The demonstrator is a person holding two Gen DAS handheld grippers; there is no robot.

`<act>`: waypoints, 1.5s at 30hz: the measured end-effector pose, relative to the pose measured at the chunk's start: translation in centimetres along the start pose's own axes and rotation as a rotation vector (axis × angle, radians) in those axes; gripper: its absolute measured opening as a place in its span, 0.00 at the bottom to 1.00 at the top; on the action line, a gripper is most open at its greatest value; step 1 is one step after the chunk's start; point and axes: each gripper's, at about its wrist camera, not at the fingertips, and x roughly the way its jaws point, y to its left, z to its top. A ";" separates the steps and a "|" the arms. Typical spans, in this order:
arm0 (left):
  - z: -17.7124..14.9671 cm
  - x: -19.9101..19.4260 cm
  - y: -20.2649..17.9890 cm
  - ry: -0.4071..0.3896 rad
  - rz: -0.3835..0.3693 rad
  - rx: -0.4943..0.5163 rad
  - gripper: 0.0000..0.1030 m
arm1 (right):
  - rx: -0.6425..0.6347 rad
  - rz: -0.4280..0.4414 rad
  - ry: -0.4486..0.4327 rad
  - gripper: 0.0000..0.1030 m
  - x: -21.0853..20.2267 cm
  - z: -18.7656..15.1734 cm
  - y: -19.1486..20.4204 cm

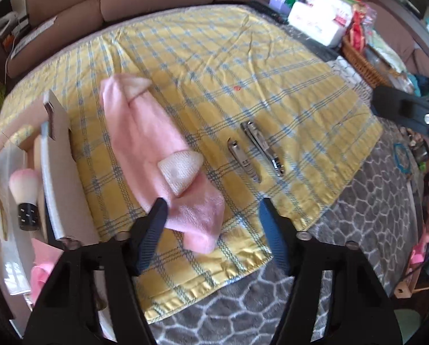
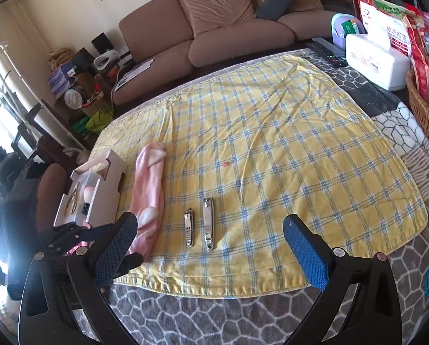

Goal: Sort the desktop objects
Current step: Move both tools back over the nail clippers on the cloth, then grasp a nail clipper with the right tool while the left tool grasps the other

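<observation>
Left gripper (image 1: 213, 218) hangs low over the near-left part of the yellow checked cloth (image 1: 243, 66), jaws spread wide, nothing between them. One blue fingertip (image 1: 157, 212) sits right at the near end of the pink headband (image 1: 145, 143), looks like touching but can't tell for sure. The headband (two whitish cat ears on it) lies lengthwise along the left side of the cloth.

Right gripper (image 2: 211, 230) also wide apart, empty, hovering above the near edge of the cloth. Just ahead of it, two nail clippers side by side on the cloth: small nail clipper (image 2: 189, 227) on the left, large nail clipper (image 2: 208, 220) on the right, close but apart, both pointing away from the camera. The headband lies just left of them.

White box (image 2: 105, 198) at the left edge of the cloth, just beside the headband. Inside: a makeup brush (image 1: 24, 198) with pink bristles and black handle, and gold nippers (image 2: 73, 198).

Gray patterned blanket (image 2: 214, 316) under the cloth. Tissue box (image 2: 375, 60) at far right, wicker basket (image 2: 424, 115) beside it, brown sofa (image 2: 214, 28) behind.
</observation>
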 end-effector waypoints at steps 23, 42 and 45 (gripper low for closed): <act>0.5 -2.9 2.1 -0.108 -0.081 -0.137 0.63 | -0.161 -0.100 0.165 0.35 12.1 0.0 1.3; -0.2 -1.9 -0.5 -0.092 -0.089 -0.086 0.63 | -0.284 -0.147 0.142 0.14 12.6 -0.6 3.0; 0.7 -1.3 -1.9 -0.095 -0.086 -0.061 0.62 | -0.195 -0.100 0.103 0.14 10.8 0.0 1.4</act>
